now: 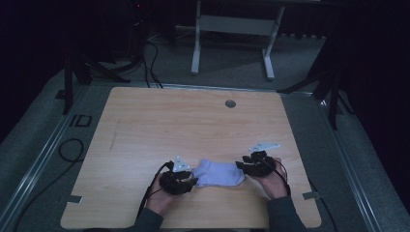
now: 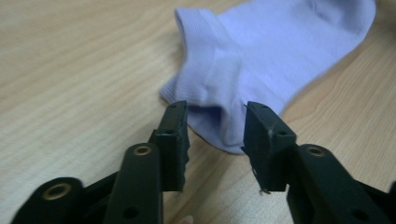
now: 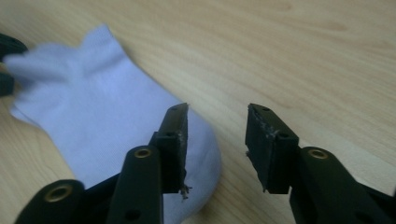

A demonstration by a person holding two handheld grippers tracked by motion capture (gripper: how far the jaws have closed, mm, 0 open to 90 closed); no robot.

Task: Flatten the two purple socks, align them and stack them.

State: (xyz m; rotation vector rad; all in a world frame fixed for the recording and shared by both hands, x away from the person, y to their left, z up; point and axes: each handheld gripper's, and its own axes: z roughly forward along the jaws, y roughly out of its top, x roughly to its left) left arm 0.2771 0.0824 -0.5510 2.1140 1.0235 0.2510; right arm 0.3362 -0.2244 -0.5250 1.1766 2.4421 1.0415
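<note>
A pale lilac ankle sock [image 1: 218,173] was laid flat near the near edge of the wooden table [image 1: 193,121], between the two grippers.

Its long axis was set left to right across the table: the ribbed cuff end was turned toward the left gripper [image 1: 189,181], the rounded toe end toward the right gripper [image 1: 241,166]. In the left gripper view the jaws of the left gripper [image 2: 215,122] were seen parted, with the sock's [image 2: 275,51] folded cuff corner lying between them and not pressed. In the right gripper view the jaws of the right gripper [image 3: 217,122] were likewise held apart, just at the toe of the sock [image 3: 102,121], with bare wood between them and nothing clamped.
</note>
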